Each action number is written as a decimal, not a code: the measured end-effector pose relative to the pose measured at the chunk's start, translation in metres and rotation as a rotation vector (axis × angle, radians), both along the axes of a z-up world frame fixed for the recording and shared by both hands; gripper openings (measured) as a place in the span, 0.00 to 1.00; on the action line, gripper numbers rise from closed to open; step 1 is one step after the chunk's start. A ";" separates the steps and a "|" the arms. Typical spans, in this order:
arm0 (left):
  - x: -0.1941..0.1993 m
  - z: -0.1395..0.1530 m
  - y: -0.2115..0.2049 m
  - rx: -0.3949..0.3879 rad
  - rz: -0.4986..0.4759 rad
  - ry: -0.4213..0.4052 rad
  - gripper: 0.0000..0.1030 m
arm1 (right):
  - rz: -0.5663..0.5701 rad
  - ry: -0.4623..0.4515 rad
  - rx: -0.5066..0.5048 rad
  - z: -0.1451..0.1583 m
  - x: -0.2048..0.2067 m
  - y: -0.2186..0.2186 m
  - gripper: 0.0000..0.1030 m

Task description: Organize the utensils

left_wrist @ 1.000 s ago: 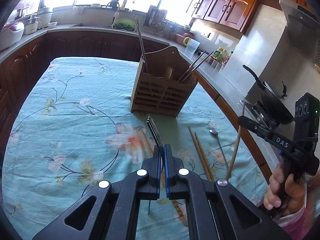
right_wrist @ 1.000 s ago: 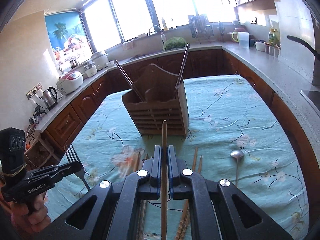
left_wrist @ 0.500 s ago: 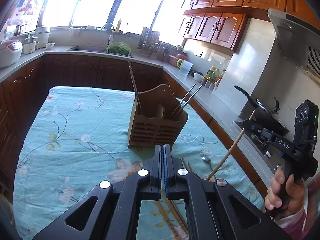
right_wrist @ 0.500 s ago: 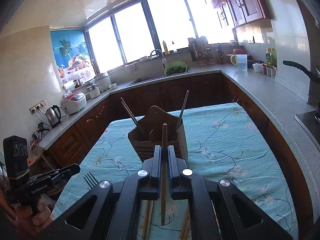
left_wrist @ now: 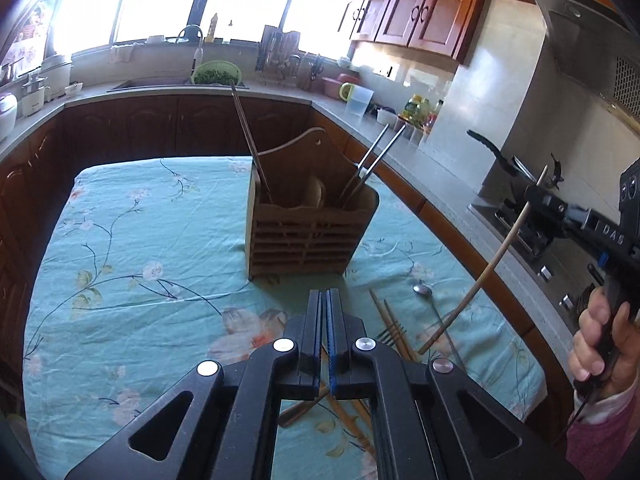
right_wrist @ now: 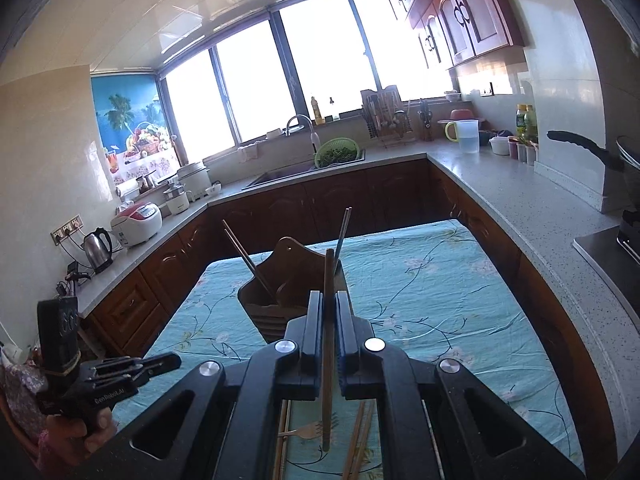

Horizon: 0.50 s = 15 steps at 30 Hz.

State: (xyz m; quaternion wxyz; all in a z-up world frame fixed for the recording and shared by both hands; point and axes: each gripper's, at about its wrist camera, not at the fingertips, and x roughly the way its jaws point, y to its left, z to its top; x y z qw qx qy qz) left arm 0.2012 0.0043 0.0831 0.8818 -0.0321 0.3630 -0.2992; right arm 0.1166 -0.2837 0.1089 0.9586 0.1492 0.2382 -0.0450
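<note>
Both claws have gone up higher above the table (left_wrist: 120,240). The right claw (right_wrist: 329,312) pinches a wooden chopstick (right_wrist: 329,344). The left claw (left_wrist: 324,312) is closed, seemingly holding nothing. The wooden holder (left_wrist: 308,232) stands ahead.

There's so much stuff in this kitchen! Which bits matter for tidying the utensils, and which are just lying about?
Part of the job: wooden holder; chopstick clamped in the right gripper; loose chopsticks, spoon and fork on the table.

Just lying about: kettle, rice cooker, green colander, pitcher, pan.
</note>
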 end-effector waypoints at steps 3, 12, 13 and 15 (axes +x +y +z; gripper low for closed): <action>0.007 -0.012 -0.018 0.028 -0.047 0.032 0.02 | -0.019 -0.009 -0.003 0.004 -0.006 -0.007 0.05; 0.039 -0.061 -0.101 0.212 -0.278 0.093 0.30 | -0.076 -0.019 0.000 0.007 -0.027 -0.031 0.05; 0.042 -0.067 -0.111 0.234 -0.300 0.099 0.33 | -0.082 -0.017 0.003 0.006 -0.029 -0.035 0.05; 0.048 -0.076 -0.128 0.278 -0.330 0.097 0.41 | -0.098 -0.015 0.007 0.005 -0.033 -0.039 0.05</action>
